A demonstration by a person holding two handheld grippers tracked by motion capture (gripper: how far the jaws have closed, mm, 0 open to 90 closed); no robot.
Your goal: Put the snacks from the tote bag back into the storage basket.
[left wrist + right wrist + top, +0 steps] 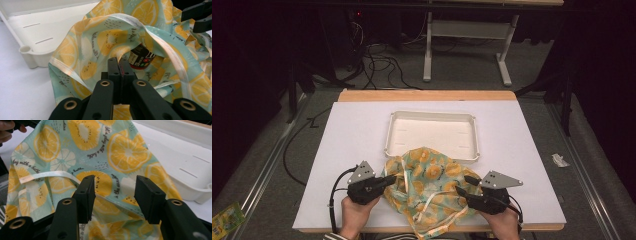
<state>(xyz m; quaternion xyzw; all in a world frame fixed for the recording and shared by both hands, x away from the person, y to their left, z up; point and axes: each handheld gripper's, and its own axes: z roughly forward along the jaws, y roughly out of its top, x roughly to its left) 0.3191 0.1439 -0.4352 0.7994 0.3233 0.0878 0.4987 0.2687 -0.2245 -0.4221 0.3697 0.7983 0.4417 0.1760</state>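
At the near edge of the table (pixel 337 130), the left gripper (pixel 119 65) is clamped tight on the hem of the bag (pixel 429 187), pinching the cloth at its left side. The right gripper (pixel 113 195) stands half open at the bag's right, the cloth lying just beyond its jaws, held by nothing. Inside the mouth a dark bottle (pixel 140 58) shows, lying tilted. The bag's far edge drapes over the near rim of the white tray (pixel 432 131). The risk, as I judge it: with one corner held, a lift could tip the bag and roll the bottle out.
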